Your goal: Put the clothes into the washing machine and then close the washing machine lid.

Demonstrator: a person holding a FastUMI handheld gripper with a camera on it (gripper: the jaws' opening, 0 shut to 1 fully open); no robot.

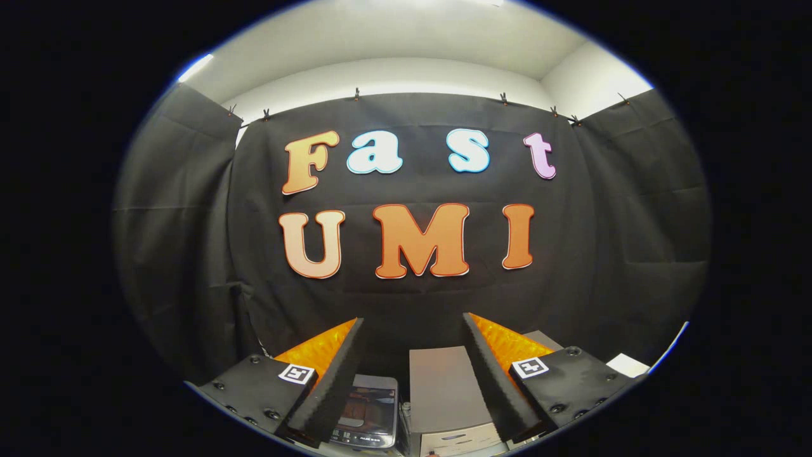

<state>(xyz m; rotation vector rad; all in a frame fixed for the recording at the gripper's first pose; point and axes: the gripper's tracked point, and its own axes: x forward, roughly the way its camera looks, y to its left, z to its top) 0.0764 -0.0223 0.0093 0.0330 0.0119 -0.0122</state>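
My gripper [413,325] is open, its two fingers spread wide with nothing between them, held high and facing the booth's black cloth wall. Below and between the fingers I see the top of a grey washing machine [444,390] with a flat grey lid panel. Beside it, next to the left finger, lies a dark glossy panel [371,409] with a pale rim; whether that is the machine's lid or another part I cannot tell. No clothes are visible.
The black cloth wall [406,292] stands close behind the machine. A small white object [628,365] lies to the right beyond the right finger. White room walls and ceiling rise above the cloth.
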